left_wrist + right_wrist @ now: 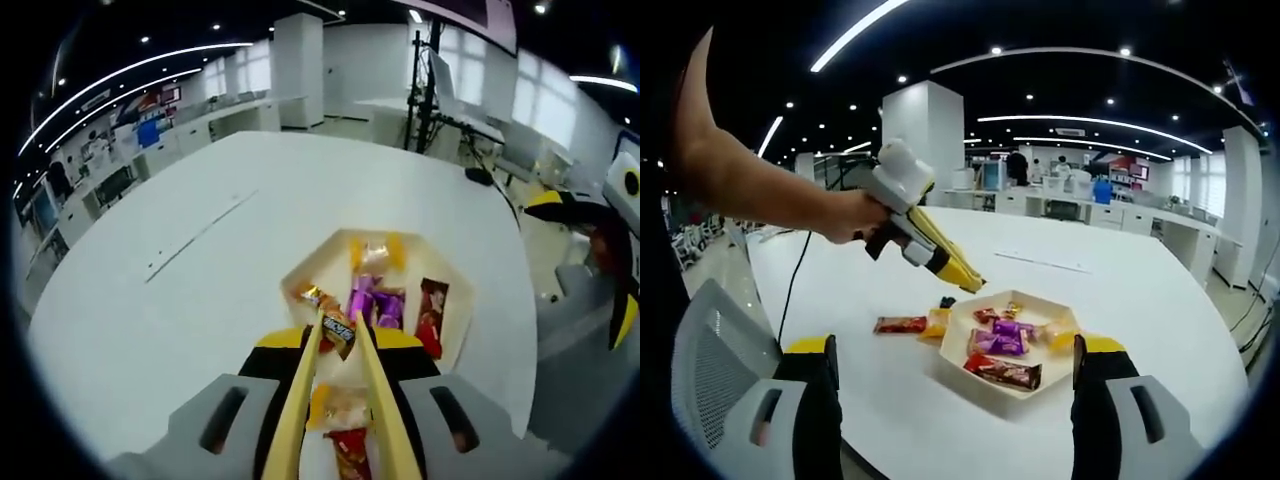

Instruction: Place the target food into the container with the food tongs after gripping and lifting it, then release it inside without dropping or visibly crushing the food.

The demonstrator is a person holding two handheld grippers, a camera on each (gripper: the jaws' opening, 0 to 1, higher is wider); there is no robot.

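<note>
A broad white table (pixel 1160 300) carries everything, its bare top stretching away toward the office desks behind. Near its edge sits the container (pixel 962 375), a white hexagonal tray with low walls, also seen from above in the left gripper view (pixel 300 268).

Inside the tray lie several wrapped sweets: a dark red bar (pixel 1006 372) along the near wall, a purple packet (pixel 1002 343) in the middle (there are two purple wrappers side by side in the left gripper view (pixel 377 303)), a yellow-wrapped piece (pixel 1060 335) toward the far right side, and a small gold one (pixel 1012 310) at the back. Outside the tray, on the table just beside its left wall, rest a red-brown bar (pixel 899 324) and an orange-yellow packet (pixel 935 323).

The left gripper (pixel 338 325) works a pair of yellow food tongs (pixel 385 420); from the right gripper view a hand (pixel 845 215) holds this tool slanting down, the tong tips at the tray's back-left rim (pixel 965 280). The tongs are pinched together on a dark wrapped candy (pixel 338 330), held over the tray's left edge, clear of the sweets below.

The right gripper (pixel 950 385) stands with its jaws spread wide, one on each side of the tray, gripping nothing.
</note>
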